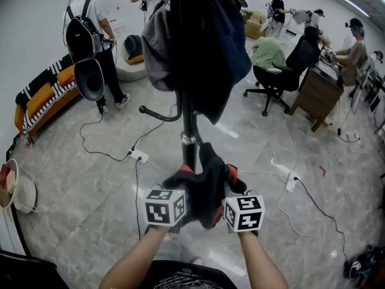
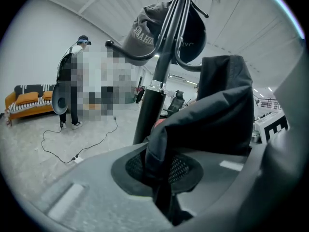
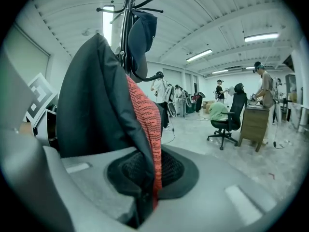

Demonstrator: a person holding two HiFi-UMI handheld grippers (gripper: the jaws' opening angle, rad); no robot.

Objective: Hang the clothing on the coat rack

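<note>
A black garment (image 1: 207, 179) with an orange-red lining (image 3: 147, 124) hangs bunched between my two grippers, just in front of the black coat rack pole (image 1: 187, 113). My left gripper (image 2: 161, 178) is shut on a dark fold of it, and my right gripper (image 3: 147, 178) is shut on a fold where the lining shows. In the head view, the left gripper (image 1: 180, 188) and right gripper (image 1: 228, 188) sit close together below the rack's lower hook (image 1: 159, 114). A grey cap (image 1: 157, 47) and a dark navy garment (image 1: 225, 47) hang on the upper hooks.
Power strips and cables (image 1: 138, 155) trail across the grey floor around the rack. A person with a backpack (image 1: 90, 35) stands by a striped orange sofa (image 1: 45, 98) at the left. An office chair (image 1: 283, 71), a wooden desk (image 1: 319, 89) and several people are at the right.
</note>
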